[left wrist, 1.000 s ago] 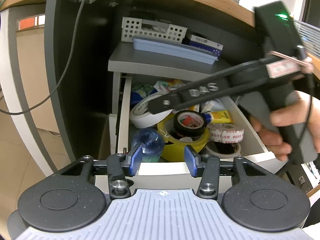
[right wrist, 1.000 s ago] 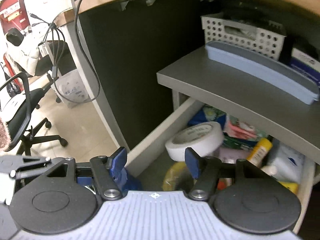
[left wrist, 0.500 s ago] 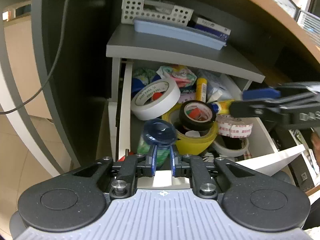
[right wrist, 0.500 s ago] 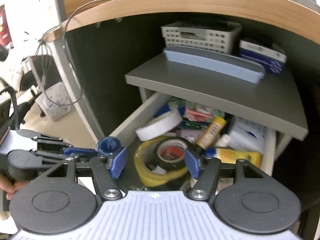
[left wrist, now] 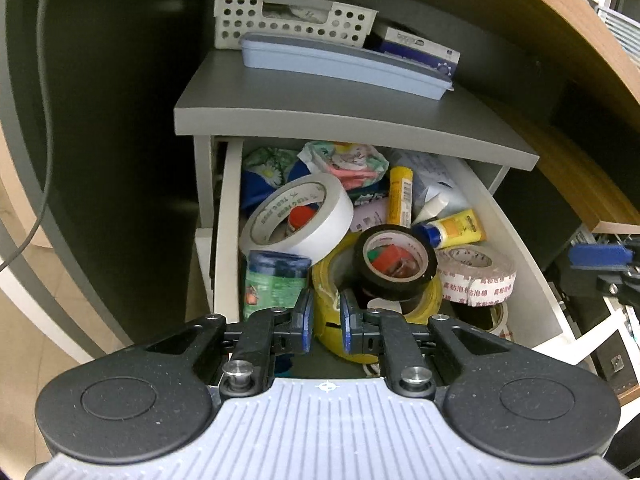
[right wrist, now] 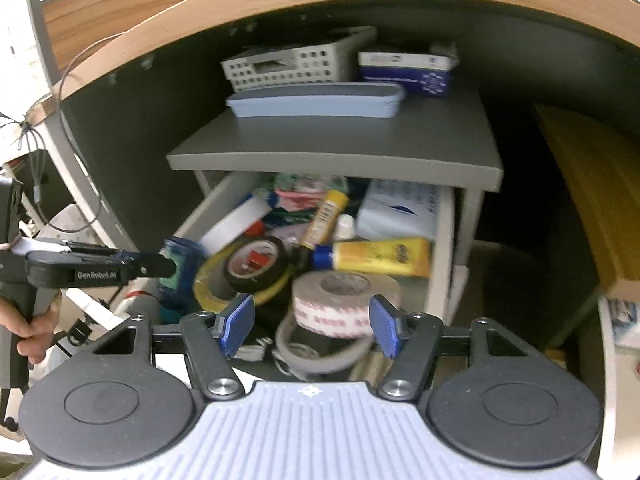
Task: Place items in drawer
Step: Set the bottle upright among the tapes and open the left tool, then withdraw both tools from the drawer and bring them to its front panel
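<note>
Yellow plastic film shows through the thin slit between the blue ribbed pads of my left gripper (left wrist: 324, 312). Its jaws are drawn together as far as they go, and nothing is clamped in them. At eleven o'clock from those pads a round bottle (left wrist: 276, 280) with a dark blue screw cap and a glossy green label stands upright in the near left corner of the open drawer (left wrist: 516, 264), a smooth white box. From my right wrist camera, the left gripper's black tip lies right against that bottle's side.

My right gripper (right wrist: 312, 320) stands partly open with nothing in it, its flat blue pads on either side of the drawer's front edge.

Rings fill the drawer:
- A wide white paper-faced tape roll (left wrist: 320, 216) leans tilted at twelve o'clock from the bottle.
- A shiny black tape roll (left wrist: 396, 268) rests on the broad yellow roll (left wrist: 326, 280).
- A thick foam tape roll (left wrist: 476, 276) printed in red lies at three o'clock from the black one.
- A soft yellow tube (left wrist: 456, 232) and a yellow glue stick (left wrist: 400, 196) lie further back.

On the matte grey cabinet top (left wrist: 320, 116) sit a perforated white basket (left wrist: 296, 20) and a long blue-grey case (left wrist: 344, 64) with rounded ends.
</note>
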A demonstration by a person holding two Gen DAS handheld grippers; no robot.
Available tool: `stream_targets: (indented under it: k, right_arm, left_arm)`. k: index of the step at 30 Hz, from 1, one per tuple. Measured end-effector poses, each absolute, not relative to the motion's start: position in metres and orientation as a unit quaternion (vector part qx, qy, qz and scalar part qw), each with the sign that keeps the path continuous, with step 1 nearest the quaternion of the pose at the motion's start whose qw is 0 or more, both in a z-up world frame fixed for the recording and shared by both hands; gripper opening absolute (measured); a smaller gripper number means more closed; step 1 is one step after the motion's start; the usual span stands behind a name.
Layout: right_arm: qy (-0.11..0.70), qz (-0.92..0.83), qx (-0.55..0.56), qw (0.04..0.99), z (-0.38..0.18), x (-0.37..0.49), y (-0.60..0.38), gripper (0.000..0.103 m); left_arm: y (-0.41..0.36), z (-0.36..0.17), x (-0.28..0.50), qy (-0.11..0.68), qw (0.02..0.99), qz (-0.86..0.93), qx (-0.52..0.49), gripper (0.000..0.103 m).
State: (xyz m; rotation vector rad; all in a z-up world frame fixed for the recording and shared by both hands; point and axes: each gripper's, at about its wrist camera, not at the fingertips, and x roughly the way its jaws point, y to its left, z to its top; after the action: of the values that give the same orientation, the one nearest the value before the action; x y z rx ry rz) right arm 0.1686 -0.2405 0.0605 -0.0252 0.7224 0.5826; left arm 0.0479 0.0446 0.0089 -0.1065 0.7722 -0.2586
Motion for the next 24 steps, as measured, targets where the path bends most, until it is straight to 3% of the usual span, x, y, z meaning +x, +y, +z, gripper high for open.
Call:
stream_targets:
  k: [10, 12, 14, 24]
  right_arm:
    - [0.344, 0.244, -0.012, 0.907, 0.051, 0.149, -0.27, 0.073]
    - [0.34, 0.235, -0.018, 0.91, 0.05, 0.145, -0.273, 0.073]
    - [0.335, 0.228, -0.02, 0.914, 0.049, 0.141, -0.276, 0.075]
    - [0.286, 0.191, -0.004, 0.939, 0.049, 0.113, -0.28, 0.099]
  left_arm:
    - [0.045, 0.014, 0.035, 0.351, 0.925, -0.13, -0.061, 0.019]
    - [0.047, 0.016, 0.028, 0.345, 0.927, -0.13, -0.065, 0.025]
    - [0.048, 0.018, 0.02, 0.336, 0.93, -0.13, -0.068, 0.039]
    - [0.053, 0.032, -0.03, 0.282, 0.953, -0.095, -0.053, 0.069]
